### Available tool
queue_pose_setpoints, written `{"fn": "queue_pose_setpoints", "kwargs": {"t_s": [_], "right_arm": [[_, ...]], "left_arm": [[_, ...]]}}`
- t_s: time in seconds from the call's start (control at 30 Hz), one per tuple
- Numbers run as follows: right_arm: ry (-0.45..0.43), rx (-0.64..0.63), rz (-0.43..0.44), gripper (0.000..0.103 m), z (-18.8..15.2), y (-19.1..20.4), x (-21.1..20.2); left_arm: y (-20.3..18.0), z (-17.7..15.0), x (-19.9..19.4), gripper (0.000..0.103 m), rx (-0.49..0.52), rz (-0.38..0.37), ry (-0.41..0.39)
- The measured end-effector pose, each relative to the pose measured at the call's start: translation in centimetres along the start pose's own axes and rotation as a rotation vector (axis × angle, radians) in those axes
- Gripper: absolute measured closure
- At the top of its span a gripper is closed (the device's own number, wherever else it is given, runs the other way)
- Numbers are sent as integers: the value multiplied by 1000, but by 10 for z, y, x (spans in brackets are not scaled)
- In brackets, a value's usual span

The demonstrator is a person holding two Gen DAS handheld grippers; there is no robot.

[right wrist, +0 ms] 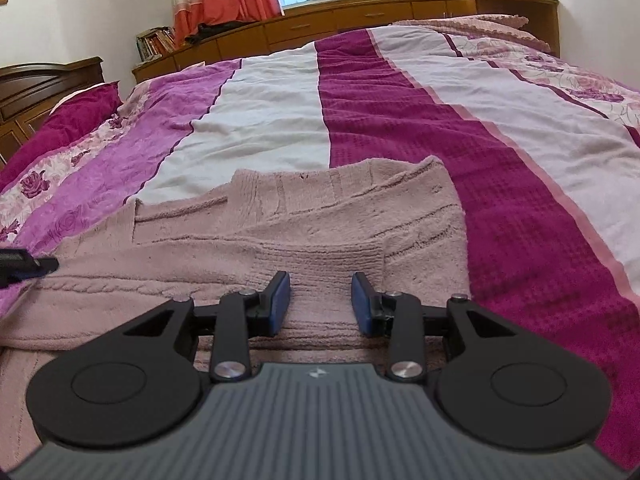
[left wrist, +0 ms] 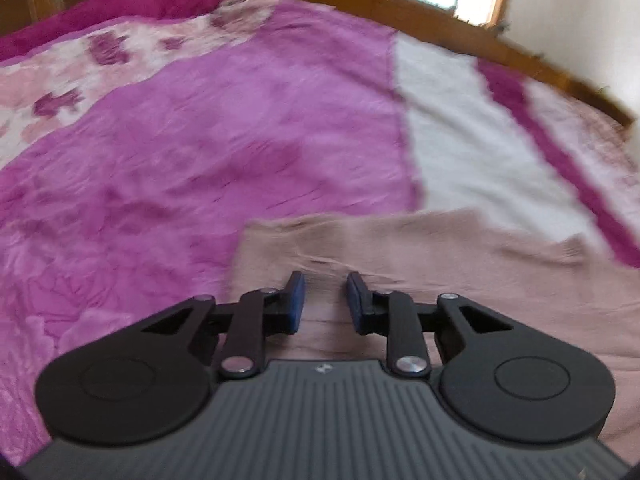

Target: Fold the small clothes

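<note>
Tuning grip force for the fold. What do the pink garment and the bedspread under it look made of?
Pink sweater: chunky knit, likely wool or acrylic; ribbed rows, cable ridges and a fuzzy matte nap show. Bedspread: woven cloth panels; the magenta stripe has a waffle texture, the lilac band looks crinkled with a slight sheen. Fibre unclear.

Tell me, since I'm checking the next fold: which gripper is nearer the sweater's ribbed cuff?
Right. The right gripper hovers directly over the ribbed cuff; the left gripper sits at the pink sweater's far left edge.
</note>
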State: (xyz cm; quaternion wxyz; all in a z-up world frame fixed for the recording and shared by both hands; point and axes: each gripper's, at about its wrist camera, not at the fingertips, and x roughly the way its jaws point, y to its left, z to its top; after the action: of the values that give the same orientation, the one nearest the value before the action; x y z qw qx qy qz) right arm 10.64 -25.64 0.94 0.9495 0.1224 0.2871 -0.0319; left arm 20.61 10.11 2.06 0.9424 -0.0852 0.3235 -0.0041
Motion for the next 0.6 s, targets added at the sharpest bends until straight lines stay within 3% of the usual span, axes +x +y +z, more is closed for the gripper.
{"fn": "queue_pose_setpoints", "kwargs": {"t_s": [0.23,0.5,0.6], "right_arm": [[-3,-4,2,61,3,1,-4],[-74,14,47,61,11,5,-35],[-58,2,64,61,7,10,-39]], "left_arm": [[1,-4,-7,74,-6,-4,-17],[2,-11,-42,75,15,4,6],[-1,-19,-60,69,51,4,20]]}}
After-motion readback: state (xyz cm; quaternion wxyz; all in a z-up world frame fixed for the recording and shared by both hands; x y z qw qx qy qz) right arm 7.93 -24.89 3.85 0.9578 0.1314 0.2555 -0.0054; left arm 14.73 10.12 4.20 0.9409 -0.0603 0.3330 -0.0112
